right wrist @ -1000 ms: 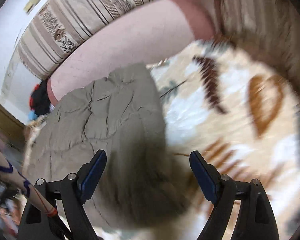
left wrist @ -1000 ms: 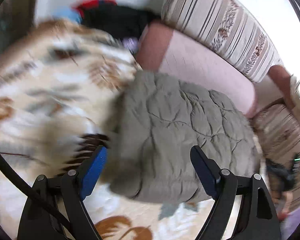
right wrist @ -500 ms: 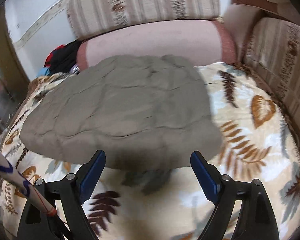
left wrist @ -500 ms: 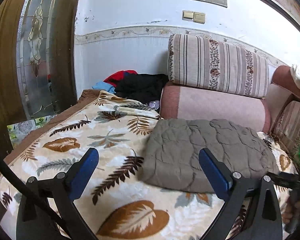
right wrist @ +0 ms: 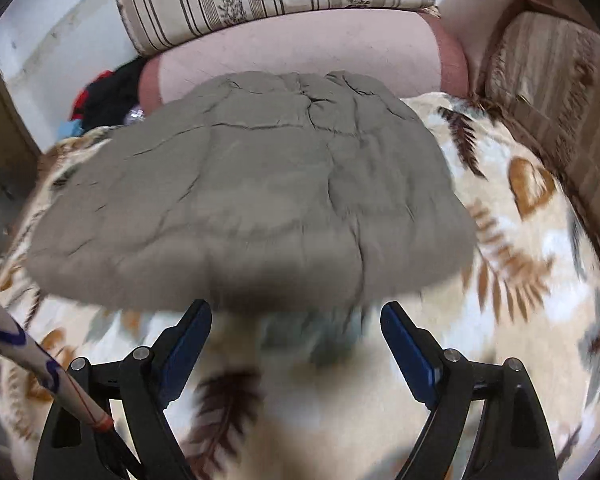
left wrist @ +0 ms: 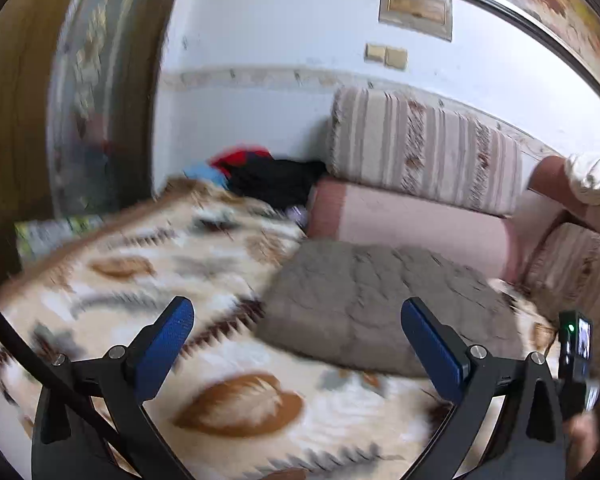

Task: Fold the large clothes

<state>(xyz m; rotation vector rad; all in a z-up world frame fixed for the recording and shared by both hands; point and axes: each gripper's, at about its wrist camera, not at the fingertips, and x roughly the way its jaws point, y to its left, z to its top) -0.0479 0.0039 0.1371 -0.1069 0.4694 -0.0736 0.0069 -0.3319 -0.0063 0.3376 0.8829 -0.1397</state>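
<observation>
A grey quilted garment (left wrist: 384, 304) lies folded into a thick pad on a leaf-patterned blanket (left wrist: 147, 276), close to the pink bolster. It also shows in the right wrist view (right wrist: 259, 196), filling the middle. My left gripper (left wrist: 295, 332) is open and empty, held above the blanket short of the garment's left front edge. My right gripper (right wrist: 295, 332) is open and empty, just short of the garment's near edge. Neither touches the cloth.
A pink bolster (left wrist: 416, 220) and a striped cushion (left wrist: 420, 148) stand behind the garment. A pile of black, red and blue clothes (left wrist: 267, 176) lies at the back left. A sofa arm (right wrist: 560, 92) bounds the right side. A door (left wrist: 79, 80) is at left.
Both grippers have pulled back and up from the folded garment, which now lies flat and free. The left view has tilted up and is blurred by motion.
</observation>
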